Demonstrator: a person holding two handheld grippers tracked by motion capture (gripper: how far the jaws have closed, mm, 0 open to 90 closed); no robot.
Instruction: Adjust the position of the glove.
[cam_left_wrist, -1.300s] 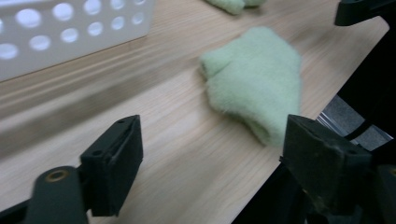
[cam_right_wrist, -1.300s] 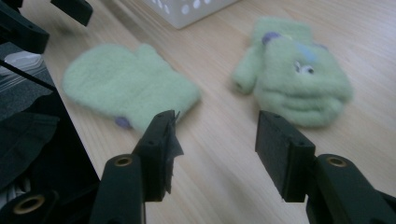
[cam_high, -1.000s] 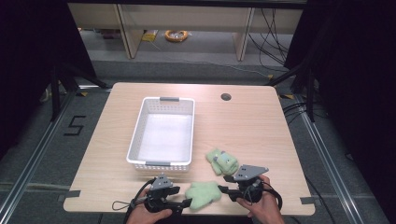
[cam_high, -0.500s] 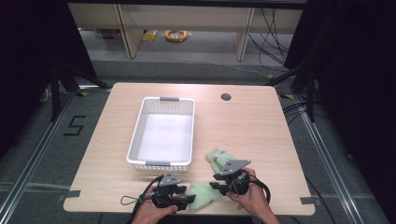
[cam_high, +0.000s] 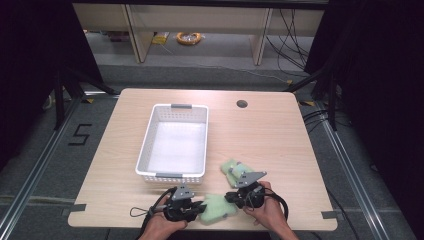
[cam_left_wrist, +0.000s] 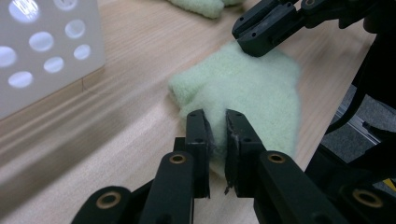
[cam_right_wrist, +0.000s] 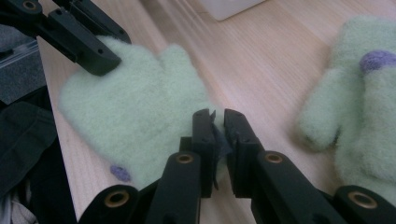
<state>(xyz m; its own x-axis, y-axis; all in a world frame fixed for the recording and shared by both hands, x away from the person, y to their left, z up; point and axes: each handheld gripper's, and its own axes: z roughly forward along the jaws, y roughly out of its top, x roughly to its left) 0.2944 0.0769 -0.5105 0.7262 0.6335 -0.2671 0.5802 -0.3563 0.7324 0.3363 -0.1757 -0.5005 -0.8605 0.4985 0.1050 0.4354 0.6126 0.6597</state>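
Observation:
A pale green mitten (cam_high: 218, 210) lies flat near the table's front edge, between my two grippers. My left gripper (cam_left_wrist: 215, 122) pinches its near edge; the jaws have just been closing and now press the fleece (cam_left_wrist: 252, 88). My right gripper (cam_right_wrist: 215, 120) has also just been closing and grips the opposite edge of the same mitten (cam_right_wrist: 135, 107). In the high view the left gripper (cam_high: 202, 210) is at the mitten's left and the right gripper (cam_high: 231, 198) at its upper right. A second green mitten (cam_high: 231, 167) with a purple patch (cam_right_wrist: 376, 59) lies just behind the right gripper.
A white perforated basket (cam_high: 145, 150) stands empty left of centre, its front wall (cam_left_wrist: 46, 70) close to the left gripper. A round cable hole (cam_high: 242, 104) sits in the far part of the table. The table's front edge runs right under both hands.
The right gripper slid left and down onto the front mitten. Both pairs of jaws went from open to closed on that mitten's edges. The left hand stayed where it was.

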